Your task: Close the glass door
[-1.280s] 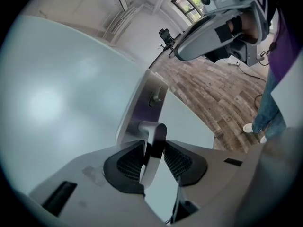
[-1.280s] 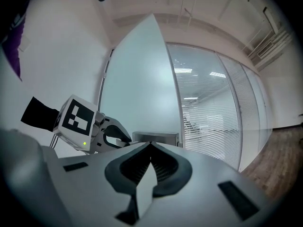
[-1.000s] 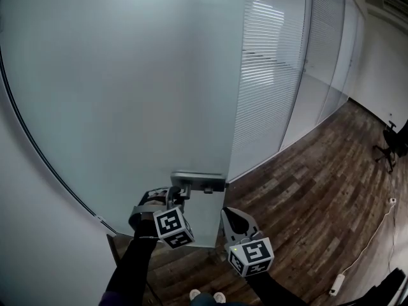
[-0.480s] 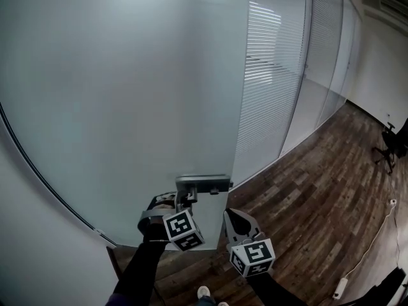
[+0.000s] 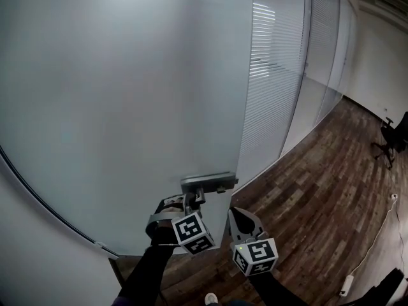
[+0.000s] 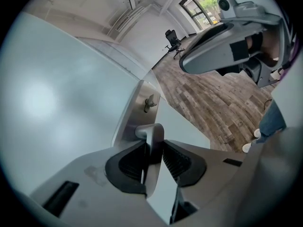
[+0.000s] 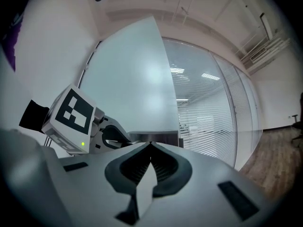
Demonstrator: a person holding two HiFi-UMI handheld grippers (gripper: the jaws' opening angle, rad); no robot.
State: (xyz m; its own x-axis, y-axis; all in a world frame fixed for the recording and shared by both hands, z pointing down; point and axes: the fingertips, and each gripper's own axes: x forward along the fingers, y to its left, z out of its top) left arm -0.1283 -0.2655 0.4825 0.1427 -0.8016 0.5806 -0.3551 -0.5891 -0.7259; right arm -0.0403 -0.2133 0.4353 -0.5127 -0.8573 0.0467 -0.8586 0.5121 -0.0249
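The frosted glass door [image 5: 127,107] fills the left of the head view, with its free edge near the middle. A metal lever handle [image 5: 207,182] sits on a plate at the door's lower edge. My left gripper [image 5: 191,199] reaches up to it. In the left gripper view the lever [image 6: 152,135] lies between the jaws of the left gripper [image 6: 154,150], which are closing, and the pads press on it. My right gripper [image 5: 239,218] hangs just right of the door edge, touching nothing. In the right gripper view the right gripper [image 7: 150,148] is shut and empty, pointing at the door [image 7: 137,89].
A glass partition with blinds [image 5: 280,75] runs back to the right of the door. Wood-plank floor [image 5: 319,222] spreads to the right, with an office chair [image 5: 389,142] at the far right and a power strip [image 5: 347,284] on the floor. A white wall [image 5: 38,254] borders the door's left.
The door's free edge and handle have shifted to the right in the head view. Both grippers moved right with it, the left one keeping hold of the lever.
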